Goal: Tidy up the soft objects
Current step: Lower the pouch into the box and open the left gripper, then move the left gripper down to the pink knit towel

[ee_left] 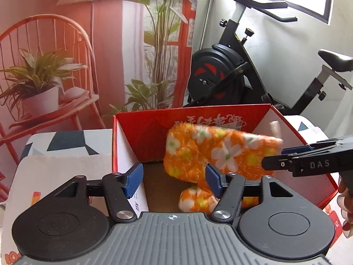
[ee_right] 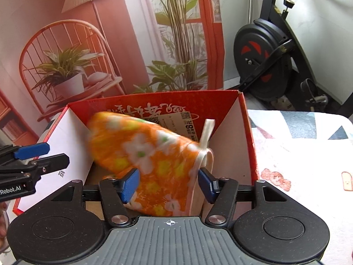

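Note:
An orange flowered fabric piece (ee_left: 220,150) with a cream ribbon loop (ee_right: 207,137) lies tilted inside the open red cardboard box (ee_left: 136,119), and it looks blurred. A second orange flowered bit (ee_left: 194,201) rests lower on the box floor. My left gripper (ee_left: 173,177) is open over the box's near left side, its pads clear of the cloth. My right gripper (ee_right: 168,183) is open too, with the orange fabric (ee_right: 143,148) between its blue pads but not pinched. Each gripper appears in the other's view: the right one (ee_left: 286,161) and the left one (ee_right: 39,154).
The box (ee_right: 247,132) stands on a table with a patterned cloth (ee_right: 297,145). A black exercise bike (ee_left: 220,72) stands behind on the right. A printed backdrop of a chair and plants (ee_left: 66,66) fills the left. A person's fingers (ee_left: 346,209) hold the right gripper.

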Motion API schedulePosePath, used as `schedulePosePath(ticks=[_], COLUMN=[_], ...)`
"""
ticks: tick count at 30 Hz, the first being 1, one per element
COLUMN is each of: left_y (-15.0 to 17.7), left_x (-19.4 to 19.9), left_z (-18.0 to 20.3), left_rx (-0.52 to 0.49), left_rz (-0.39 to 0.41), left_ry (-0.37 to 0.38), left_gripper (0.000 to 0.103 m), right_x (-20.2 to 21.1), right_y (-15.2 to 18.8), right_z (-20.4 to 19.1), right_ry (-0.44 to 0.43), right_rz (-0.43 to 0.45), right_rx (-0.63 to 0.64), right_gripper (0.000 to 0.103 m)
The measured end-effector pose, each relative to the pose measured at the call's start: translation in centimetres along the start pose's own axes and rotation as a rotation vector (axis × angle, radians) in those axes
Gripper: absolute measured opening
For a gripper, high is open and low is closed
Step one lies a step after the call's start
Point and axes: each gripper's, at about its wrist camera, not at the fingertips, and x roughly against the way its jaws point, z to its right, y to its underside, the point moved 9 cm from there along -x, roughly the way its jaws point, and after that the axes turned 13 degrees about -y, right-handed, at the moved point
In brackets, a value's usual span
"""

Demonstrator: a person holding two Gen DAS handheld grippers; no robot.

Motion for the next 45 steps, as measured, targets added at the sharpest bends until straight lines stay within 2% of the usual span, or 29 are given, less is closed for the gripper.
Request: schedulePosePath(ticks=[2,6,14,22,28,33,41,45], left_y=[-0.2,-0.3,0.5,3.3,6.6,9.1,12.7,14.1], left_x=[0.3,1.2,4.2,8.4,10.3,10.4,9.7,9.2], left_z=[-0.1,-0.2,-0.6,-1.9,-2.5,-2.7,-2.0,-1.8], left_rx=[0.007,0.015,0.039,0.098,0.131,0.146,0.181,0.202], left_rz=[0.004,0.014,0.034,0.051,0.028,-0.013,-0.082,-0.121], left_ry=[0.005,0.005,0.032,0.075,0.099,0.113,0.152,0.159], left_gripper=[0.066,0.066,0.066,0.066,0.066,0.066,0.066,0.065], right_x=[0.4,1.5,5.1,9.9,12.7,13.3,12.2,12.1], right_y=[-0.2,-0.6,-0.4,1.7,4.9,9.4,17.7,20.2], right_z=[0.0,-0.1,-0.9,-3.3,-5.0,-4.6,-4.7,-5.3], right_ry=[0.011,0.037,0.028,0.005,-0.022,-0.032,-0.037,-0.035], right_rz=[0.008,0.035,0.118,0.229,0.285,0.250,0.114,0.057], right_rx=[0.009,0.037,0.051,0.087,0.101,0.052,0.007,0.038], right_gripper=[0.064,0.064,0.064,0.064,0.064,0.064,0.064,0.064])
